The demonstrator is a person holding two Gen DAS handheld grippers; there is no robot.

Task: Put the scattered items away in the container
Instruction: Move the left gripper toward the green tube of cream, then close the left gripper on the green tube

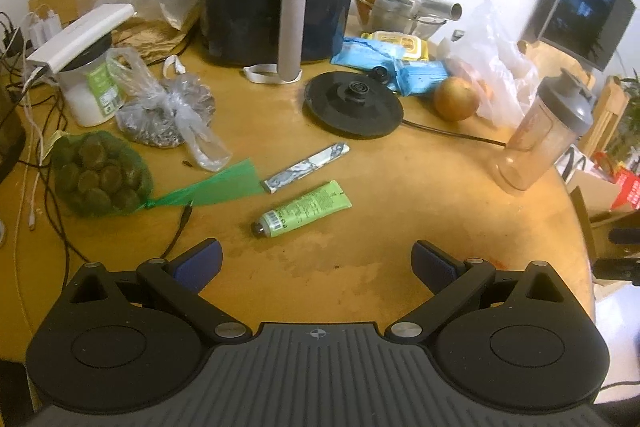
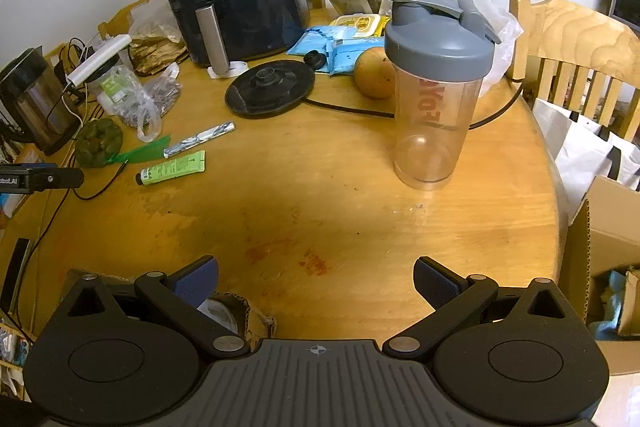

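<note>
Green tube [image 1: 303, 209] and foil packet [image 1: 306, 167] side by side on table [image 1: 440, 211], both hand-held grippers [image 1: 317, 263] [image 2: 316, 281] wide open, empty.

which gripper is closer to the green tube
Left. The left gripper hovers open just short of the green tube; from the right gripper the tube lies far off to its left.

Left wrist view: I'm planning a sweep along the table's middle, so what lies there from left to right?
Net bag of green fruit → green tube → black kettle base → orange fruit → shaker bottle.
</note>
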